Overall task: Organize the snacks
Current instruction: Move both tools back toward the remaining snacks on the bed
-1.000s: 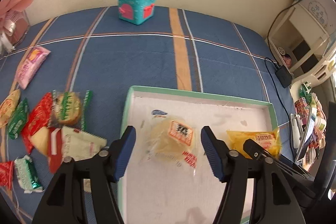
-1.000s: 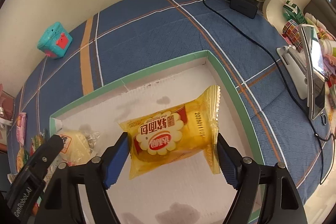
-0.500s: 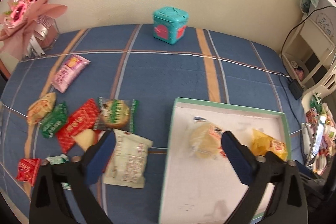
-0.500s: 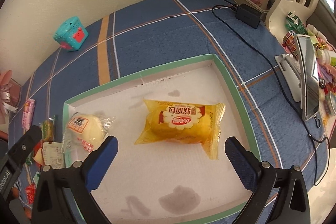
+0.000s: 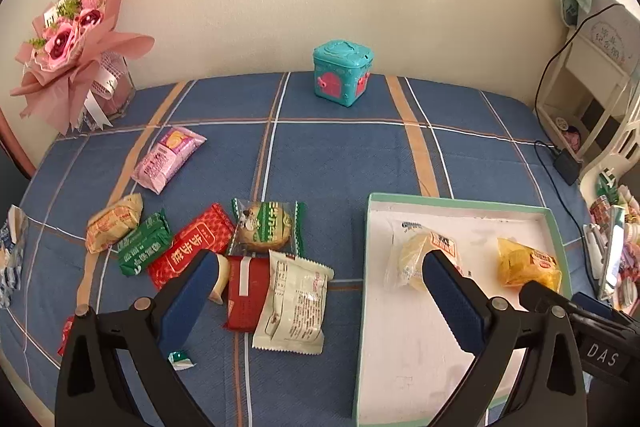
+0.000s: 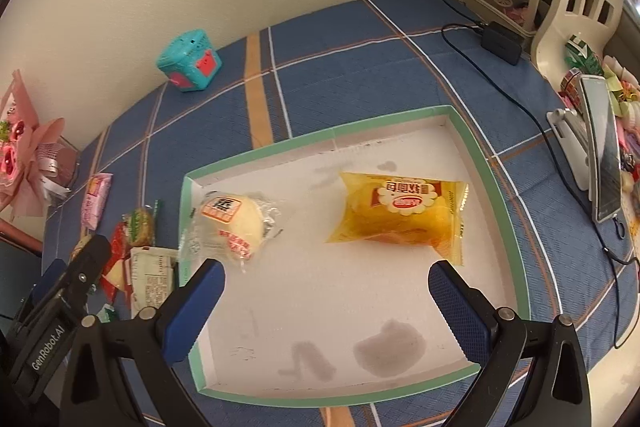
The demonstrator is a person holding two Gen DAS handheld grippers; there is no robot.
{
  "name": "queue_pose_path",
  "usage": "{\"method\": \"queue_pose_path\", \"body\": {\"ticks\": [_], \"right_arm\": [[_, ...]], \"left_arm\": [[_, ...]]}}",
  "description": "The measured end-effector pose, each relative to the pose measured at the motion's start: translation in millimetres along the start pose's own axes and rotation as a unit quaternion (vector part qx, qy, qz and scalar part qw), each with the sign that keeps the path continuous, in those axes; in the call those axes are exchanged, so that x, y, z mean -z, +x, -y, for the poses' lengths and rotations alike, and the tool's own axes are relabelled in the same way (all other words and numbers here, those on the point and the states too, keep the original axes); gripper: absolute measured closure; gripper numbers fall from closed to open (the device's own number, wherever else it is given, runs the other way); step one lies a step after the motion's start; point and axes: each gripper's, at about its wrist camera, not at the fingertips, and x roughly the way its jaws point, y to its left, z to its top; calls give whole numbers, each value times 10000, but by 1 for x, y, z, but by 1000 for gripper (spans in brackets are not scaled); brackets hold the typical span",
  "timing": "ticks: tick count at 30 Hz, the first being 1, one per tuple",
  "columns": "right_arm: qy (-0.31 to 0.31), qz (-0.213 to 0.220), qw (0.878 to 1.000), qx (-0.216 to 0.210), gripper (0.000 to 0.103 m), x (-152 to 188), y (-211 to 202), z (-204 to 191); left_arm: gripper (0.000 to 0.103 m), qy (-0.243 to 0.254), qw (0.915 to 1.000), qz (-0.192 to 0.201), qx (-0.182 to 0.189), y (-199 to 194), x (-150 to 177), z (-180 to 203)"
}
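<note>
Our left gripper [image 5: 316, 287] hangs with its jaws spread wide and nothing between them, over the seam between the loose pile and the tray. Our right gripper [image 6: 326, 291] is just as wide apart and empty, above the near half of the tray [image 6: 480, 163].

Inside the tray lie two snacks, well apart: the clear-wrapped bun [image 6: 232, 219] at the left end and the yellow bread packet [image 6: 400, 211] to the right of the middle. The rest sit on the blue checked cloth [image 5: 340, 155] to the left of the tray: a white sachet [image 5: 294, 303] nearest it, touching a dark red packet [image 5: 244, 291], with the red packet [image 5: 192, 245], the green packet [image 5: 144, 243], the cookie in green wrap [image 5: 266, 227] and a small yellow bun [image 5: 114, 223] crowded around. A pink packet [image 5: 168, 159] lies alone, farther off.

Our worry is that crowding. The white sachet and the dark red packet overlap, so a wide pinch could catch both, or drag one and scatter the others. The flat, slick sachet may slide out from our pads unless we take it across its narrow width. The bun sits close to the tray's left wall, so the next drop there could land on it or catch on the rim. The two grippers are close together too, and may knock each other if both head for the pile.
</note>
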Motion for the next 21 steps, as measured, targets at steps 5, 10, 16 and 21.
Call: {"method": "queue_pose_path", "body": {"ticks": [5, 10, 16, 21], "right_arm": [[-95, 38, 9999, -126, 0, 6, -3, -9], [-239, 24, 9997, -49, 0, 14, -3, -20], [-473, -13, 9989, 27, 0, 17, -1, -36], [-601, -101, 9981, 53, 0, 20, 4, -52]], "left_arm": [[1, -86, 9999, -62, 8, -6, 5, -11], [1, -162, 9998, -92, -42, -11, 7, -22], [1, -44, 9971, -594, -475, 0, 15, -36], [1, -225, 9943, -908, -505, 7, 20, -61]]}}
